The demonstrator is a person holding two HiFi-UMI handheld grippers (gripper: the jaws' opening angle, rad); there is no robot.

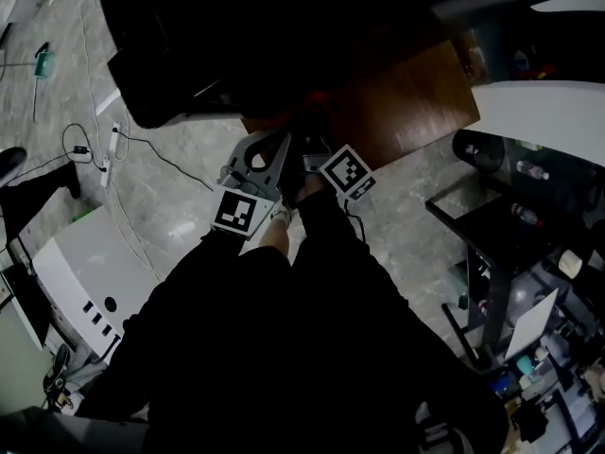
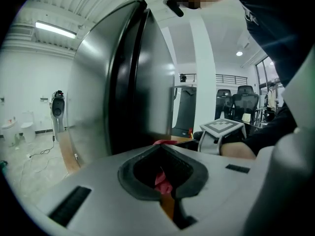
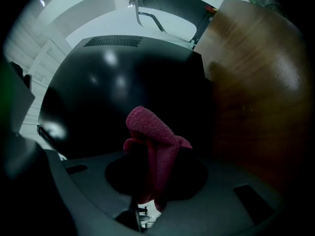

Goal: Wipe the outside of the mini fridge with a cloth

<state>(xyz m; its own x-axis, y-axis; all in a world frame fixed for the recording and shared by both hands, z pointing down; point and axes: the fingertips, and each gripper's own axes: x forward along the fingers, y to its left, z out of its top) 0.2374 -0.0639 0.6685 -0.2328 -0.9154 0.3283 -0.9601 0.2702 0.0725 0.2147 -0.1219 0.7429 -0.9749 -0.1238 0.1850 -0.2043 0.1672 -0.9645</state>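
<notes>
Red cloth (image 3: pixel 147 127) pinched in right gripper (image 3: pixel 150 161), black mini fridge (image 3: pixel 108 87) just beyond

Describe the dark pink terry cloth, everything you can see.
The dark pink terry cloth is soft, looped fabric, folded into an upright hump. The right gripper is shut on its lower part; a small bit is nipped by the left gripper. Behind it is the glossy black mini fridge; contact unclear.

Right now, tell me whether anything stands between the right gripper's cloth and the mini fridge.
Nothing visible does. The right gripper is shut on the cloth, the mini fridge's black wall straight ahead; the wooden board stands off to the right.
</notes>
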